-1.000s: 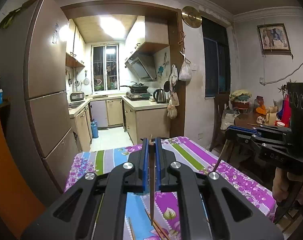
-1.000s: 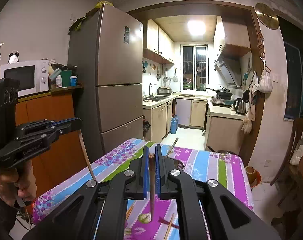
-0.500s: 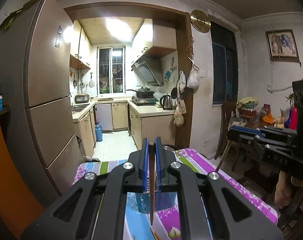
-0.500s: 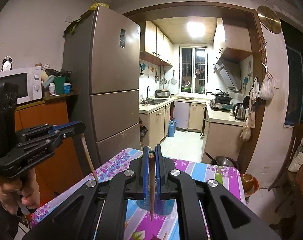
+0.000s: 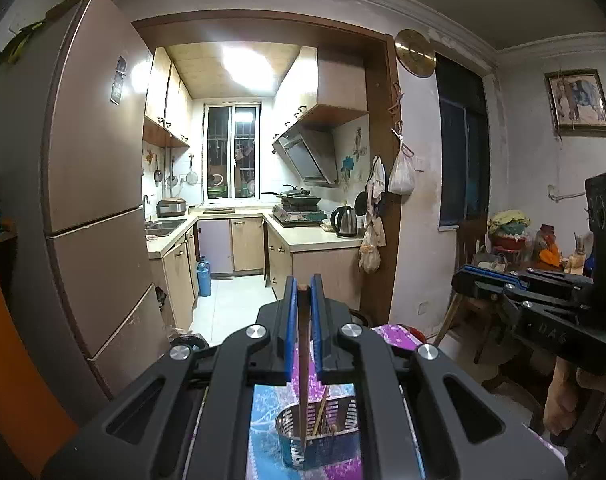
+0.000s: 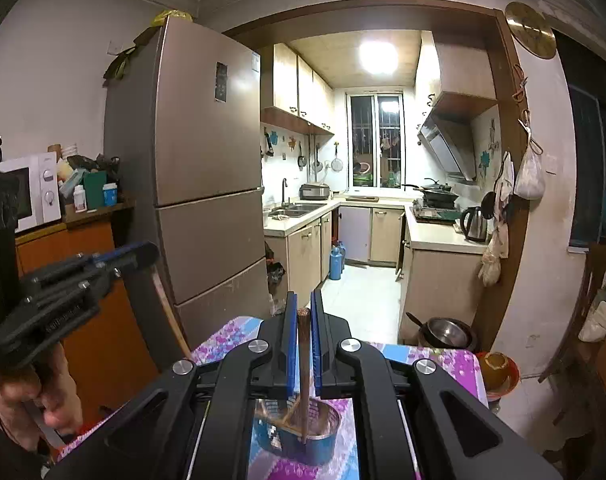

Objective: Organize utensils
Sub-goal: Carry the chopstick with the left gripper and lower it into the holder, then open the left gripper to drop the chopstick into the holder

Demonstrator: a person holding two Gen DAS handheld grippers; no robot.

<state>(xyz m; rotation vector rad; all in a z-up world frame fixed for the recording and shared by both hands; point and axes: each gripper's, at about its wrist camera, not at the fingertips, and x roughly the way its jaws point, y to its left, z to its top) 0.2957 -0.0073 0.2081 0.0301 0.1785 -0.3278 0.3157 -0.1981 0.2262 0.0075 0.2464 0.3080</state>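
My left gripper (image 5: pixel 303 285) is shut on a brown chopstick (image 5: pixel 303 360) that hangs straight down, its tip over the mouth of a perforated metal utensil holder (image 5: pixel 335 440). A few chopsticks stand in that holder. My right gripper (image 6: pixel 303 302) is shut on a second dark brown chopstick (image 6: pixel 303 376), whose tip also reaches into the holder (image 6: pixel 323 436). In each wrist view the other gripper shows at the side: the right gripper (image 5: pixel 473 280), and the left gripper (image 6: pixel 143 252) with its chopstick (image 6: pixel 167 312) slanting down.
The holder stands on a table with a purple floral cloth (image 6: pixel 223 340) near its far edge. Beyond are a tall fridge (image 6: pixel 207 184), the kitchen doorway, an orange cabinet with a microwave (image 6: pixel 35 188), a pot (image 6: pixel 447 332) and a bowl (image 6: pixel 495 368).
Both grippers rose and moved forward along the table with their chopsticks. The metal holder has come into view under the tips, and the loose chopsticks on the cloth have dropped out of view.
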